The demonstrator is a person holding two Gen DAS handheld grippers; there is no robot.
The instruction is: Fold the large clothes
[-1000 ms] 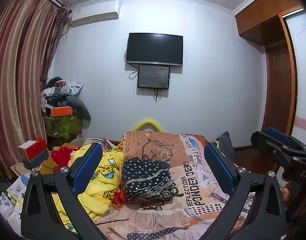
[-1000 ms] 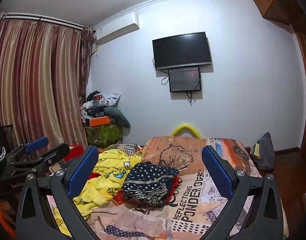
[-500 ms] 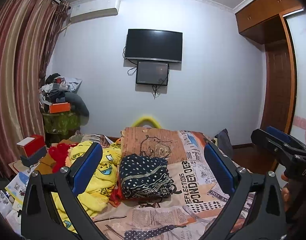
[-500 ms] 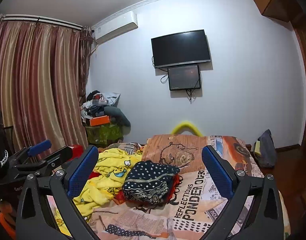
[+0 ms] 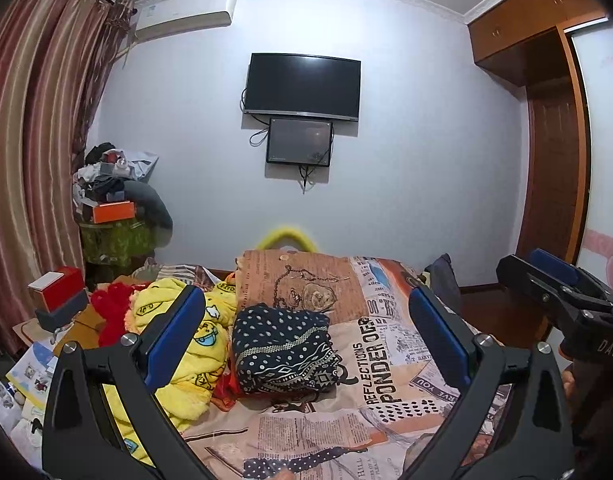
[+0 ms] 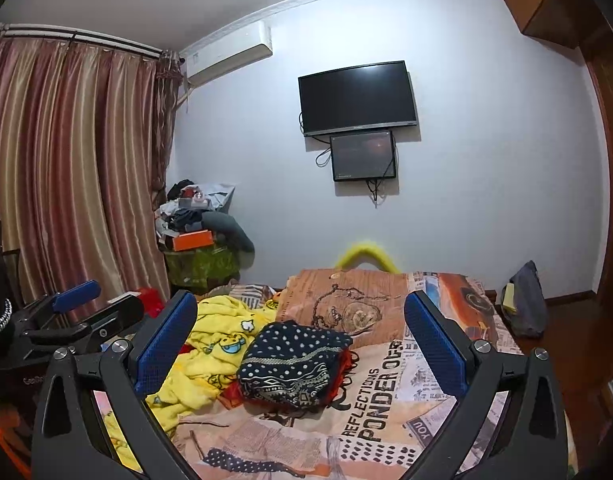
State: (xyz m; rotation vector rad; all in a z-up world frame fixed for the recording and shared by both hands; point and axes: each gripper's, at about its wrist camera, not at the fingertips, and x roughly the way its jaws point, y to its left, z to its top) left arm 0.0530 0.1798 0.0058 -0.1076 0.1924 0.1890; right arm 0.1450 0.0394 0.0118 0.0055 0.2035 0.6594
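A folded dark navy dotted garment (image 5: 282, 350) lies on the bed, also in the right wrist view (image 6: 292, 362). A crumpled yellow cartoon-print garment (image 5: 186, 344) lies left of it, seen in the right wrist view (image 6: 210, 344) too. My left gripper (image 5: 306, 344) is open and empty, held above the near end of the bed. My right gripper (image 6: 300, 350) is open and empty beside it. The right gripper shows at the right edge of the left wrist view (image 5: 562, 292); the left gripper shows at the left of the right wrist view (image 6: 74, 320).
The bed (image 5: 386, 364) has a newspaper-print cover. Red fabric (image 5: 112, 312) and boxes (image 5: 58, 292) lie at the left. A cluttered stand (image 5: 114, 216) is by the curtains (image 5: 30, 160). A TV (image 5: 302, 84) hangs on the wall. A wardrobe (image 5: 554, 152) stands at the right.
Both grippers have tilted up a little, so the bed and clothes sit slightly lower in both views. Nothing was grasped or released.
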